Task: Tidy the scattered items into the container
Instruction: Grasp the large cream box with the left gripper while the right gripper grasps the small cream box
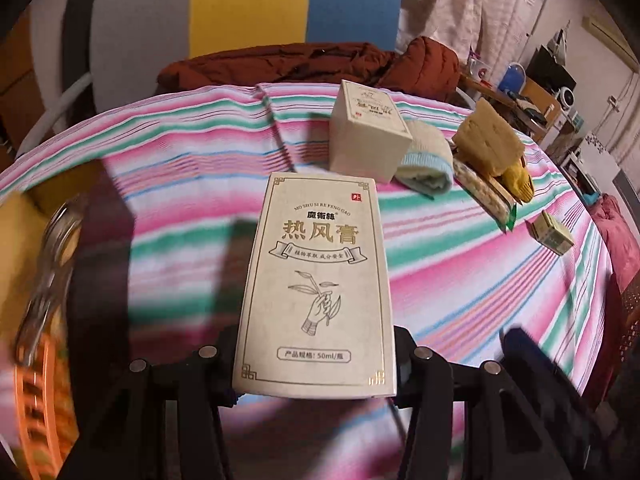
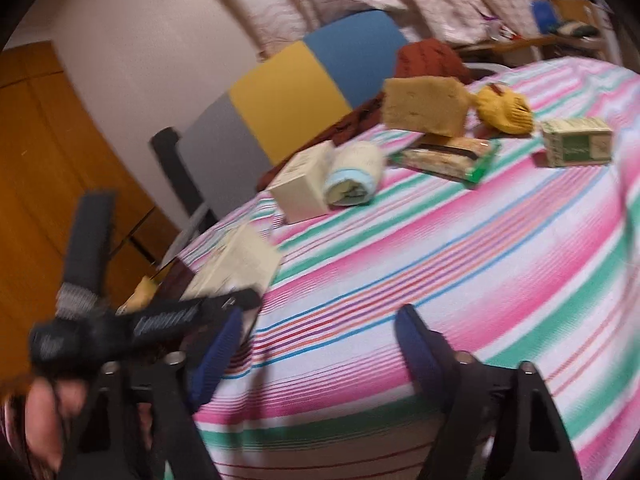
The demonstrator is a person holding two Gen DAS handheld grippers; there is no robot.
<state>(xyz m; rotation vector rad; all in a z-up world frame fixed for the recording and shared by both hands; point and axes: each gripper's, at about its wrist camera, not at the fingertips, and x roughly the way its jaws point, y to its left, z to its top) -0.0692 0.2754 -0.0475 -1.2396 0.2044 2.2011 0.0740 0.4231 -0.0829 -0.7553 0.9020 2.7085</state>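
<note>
My left gripper [image 1: 316, 364] is shut on a tall cream box with gold Chinese print [image 1: 316, 280] and holds it above the striped cloth; the box also shows blurred in the right wrist view [image 2: 236, 268]. An orange basket [image 1: 36, 392] with items in it sits at the far left. My right gripper [image 2: 316, 344] is open and empty over the cloth's near edge. On the cloth lie a second cream box [image 2: 300, 188], a rolled pale towel [image 2: 352, 176], a sponge block [image 2: 424, 106], a yellow glove [image 2: 506, 108], a green snack packet [image 2: 448, 158] and a small green box [image 2: 576, 142].
The striped cloth [image 2: 440, 260] covers a table. A chair with grey, yellow and blue back [image 2: 288, 96] stands behind it with a brown jacket [image 1: 312, 64]. A cluttered shelf [image 1: 532, 88] is at the far right.
</note>
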